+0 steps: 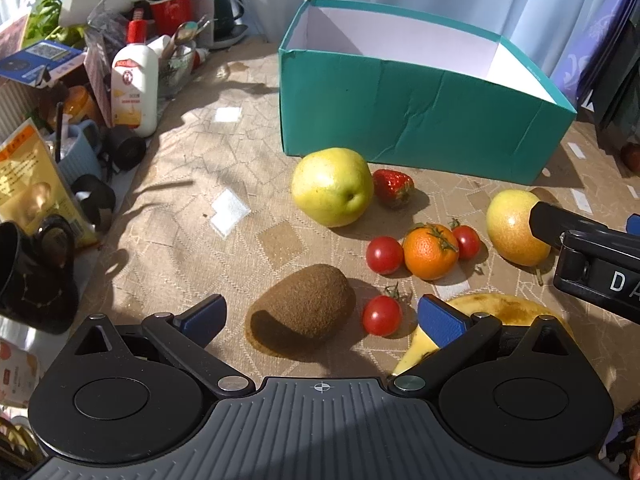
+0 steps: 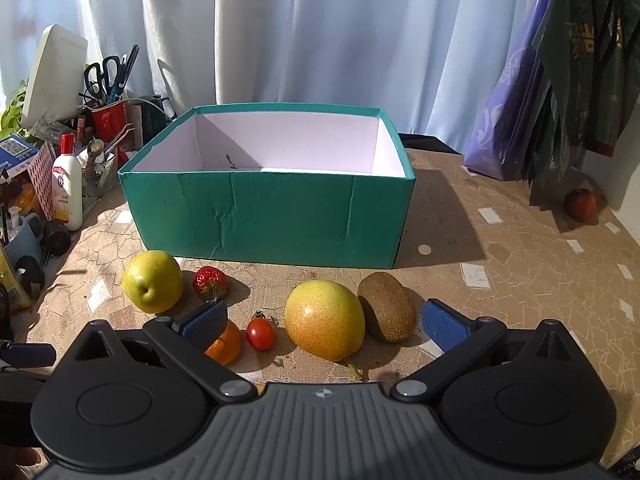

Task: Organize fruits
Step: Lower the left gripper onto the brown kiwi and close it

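Note:
An empty teal box point(image 1: 400, 112) point(image 2: 272, 216) stands at the back of the table. In front of it lie a green apple point(image 1: 331, 187) point(image 2: 152, 282), a strawberry point(image 1: 393, 187) point(image 2: 209, 280), an orange point(image 1: 429, 251) point(image 2: 226, 346), cherry tomatoes point(image 1: 384, 255) point(image 2: 260, 333), a yellow-red pear point(image 1: 514, 227) point(image 2: 325, 326), a banana point(image 1: 500, 312) and two kiwis point(image 1: 304, 312) point(image 2: 386, 306). My left gripper point(image 1: 320, 314) is open, with one kiwi and a tomato point(image 1: 382, 315) between its fingers. My right gripper point(image 2: 324, 322) is open around the pear and the other kiwi.
Clutter lines the left edge: a white bottle point(image 1: 134, 88), a red pen cup point(image 1: 170, 12), a black mug point(image 1: 32, 276) and a yellow packet point(image 1: 28, 184). Purple and dark bags point(image 2: 540, 92) hang at the back right, with a reddish fruit point(image 2: 580, 205) below them.

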A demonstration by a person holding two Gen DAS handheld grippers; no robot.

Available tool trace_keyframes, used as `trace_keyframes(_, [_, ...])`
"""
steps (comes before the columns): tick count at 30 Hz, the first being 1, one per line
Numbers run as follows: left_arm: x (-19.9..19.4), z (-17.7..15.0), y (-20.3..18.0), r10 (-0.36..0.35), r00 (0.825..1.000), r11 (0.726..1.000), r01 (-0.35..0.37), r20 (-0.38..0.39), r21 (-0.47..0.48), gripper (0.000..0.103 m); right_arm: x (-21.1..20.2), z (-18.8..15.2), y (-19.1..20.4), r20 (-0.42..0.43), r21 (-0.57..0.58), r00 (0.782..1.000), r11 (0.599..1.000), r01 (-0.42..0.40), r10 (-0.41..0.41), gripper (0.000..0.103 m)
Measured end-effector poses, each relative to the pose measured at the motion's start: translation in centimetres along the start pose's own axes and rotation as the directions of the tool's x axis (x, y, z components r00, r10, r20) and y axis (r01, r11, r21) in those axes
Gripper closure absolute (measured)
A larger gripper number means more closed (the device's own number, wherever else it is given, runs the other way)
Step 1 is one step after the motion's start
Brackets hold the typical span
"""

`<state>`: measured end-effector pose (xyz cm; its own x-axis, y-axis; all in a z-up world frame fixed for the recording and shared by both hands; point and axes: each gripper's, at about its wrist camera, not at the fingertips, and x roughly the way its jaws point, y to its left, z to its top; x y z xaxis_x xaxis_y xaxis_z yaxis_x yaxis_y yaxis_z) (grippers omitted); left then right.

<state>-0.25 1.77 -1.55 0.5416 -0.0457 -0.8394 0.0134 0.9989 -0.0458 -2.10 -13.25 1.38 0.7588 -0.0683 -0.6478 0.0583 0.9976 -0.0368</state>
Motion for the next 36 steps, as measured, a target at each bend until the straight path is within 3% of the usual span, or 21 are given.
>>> trace_keyframes(13, [1.3, 0.2, 1.1, -0.023, 1.000, 0.998, 0.023, 0.015, -0.052, 0.001, 1.2, -0.1, -0.4, -0.034, -0.001, 0.999, 1.000, -0.001, 0.001, 0.000])
trace_keyframes(14, [1.5, 0.3, 1.1, -0.024, 1.000, 0.998, 0.025, 0.012, -0.052, 0.007, 1.4, -0.1, -0.4, -0.037, -0.001, 0.999, 1.000, -0.001, 0.001, 0.000])
trace_keyframes(15, [1.8, 0.3, 1.1, -0.022, 1.000, 0.998, 0.022, 0.005, -0.052, 0.019, 1.5, -0.1, -0.5, -0.041, -0.001, 0.999, 1.000, 0.000, 0.000, 0.000])
trace_keyframes(16, [2.1, 0.4, 1.1, -0.019, 1.000, 0.998, 0.018, -0.008, -0.053, 0.023, 1.7, -0.1, -0.5, -0.044, 0.000, 0.999, 1.000, 0.001, -0.001, 0.000])
trace_keyframes(23, [3.2, 0.6, 1.6, -0.012, 0.999, 0.998, 0.009, -0.036, -0.068, 0.023, 2.6, 0.1, -0.5, -0.061, -0.004, 0.998, 1.000, -0.007, 0.007, 0.000])
trace_keyframes(26, [3.3, 0.7, 1.7, -0.010, 0.999, 0.998, 0.007, -0.044, -0.066, 0.030, 2.7, 0.2, -0.3, -0.061, -0.012, 0.998, 1.000, -0.013, 0.012, 0.000])
trace_keyframes(34, [4.3, 0.9, 2.5, -0.056, 0.994, 0.994, 0.046, -0.089, -0.101, 0.029, 3.2, 0.4, -0.2, -0.070, -0.008, 0.997, 1.000, -0.014, 0.014, 0.000])
trace_keyframes(36, [4.2, 0.7, 2.0, -0.041, 0.996, 0.997, 0.035, -0.083, -0.072, 0.030, 3.2, 0.4, -0.1, -0.071, -0.011, 0.997, 1.000, -0.014, 0.013, 0.000])
